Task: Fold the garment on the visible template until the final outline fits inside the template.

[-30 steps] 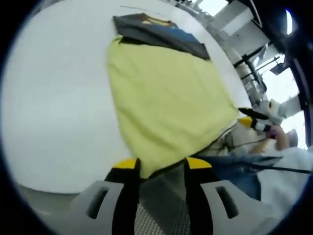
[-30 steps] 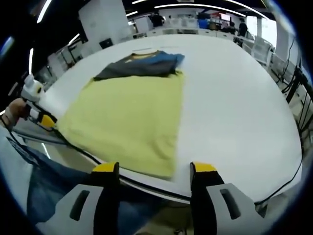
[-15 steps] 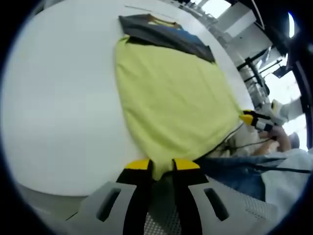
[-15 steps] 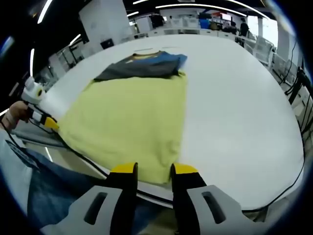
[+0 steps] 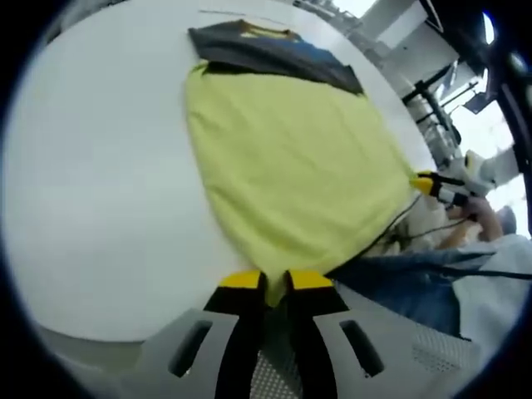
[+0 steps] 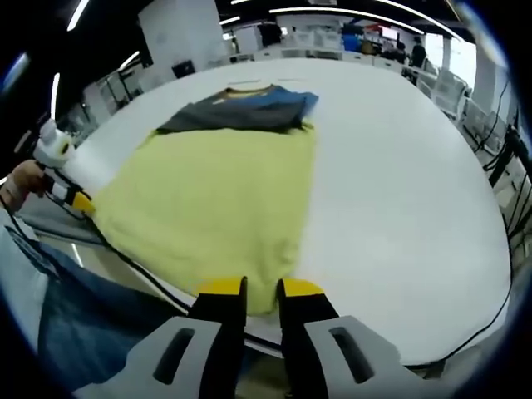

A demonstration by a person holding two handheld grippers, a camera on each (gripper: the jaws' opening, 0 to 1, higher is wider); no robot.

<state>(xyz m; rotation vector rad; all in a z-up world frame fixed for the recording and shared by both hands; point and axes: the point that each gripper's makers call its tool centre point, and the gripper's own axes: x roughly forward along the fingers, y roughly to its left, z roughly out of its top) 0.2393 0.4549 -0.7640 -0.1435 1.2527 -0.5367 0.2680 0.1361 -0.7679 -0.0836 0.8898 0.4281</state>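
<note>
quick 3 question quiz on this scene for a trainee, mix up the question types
1. True or false: the right gripper is wide open above the bare table.
2. Multiple choice: the left gripper is closed on which part of the yellow garment? A) a near hem corner B) its far edge C) its middle
3. Fill in: the far part of the garment, away from both grippers, is dark grey and ____.

Key
1. False: its jaws are nearly together on the garment's near corner.
2. A
3. blue
</note>
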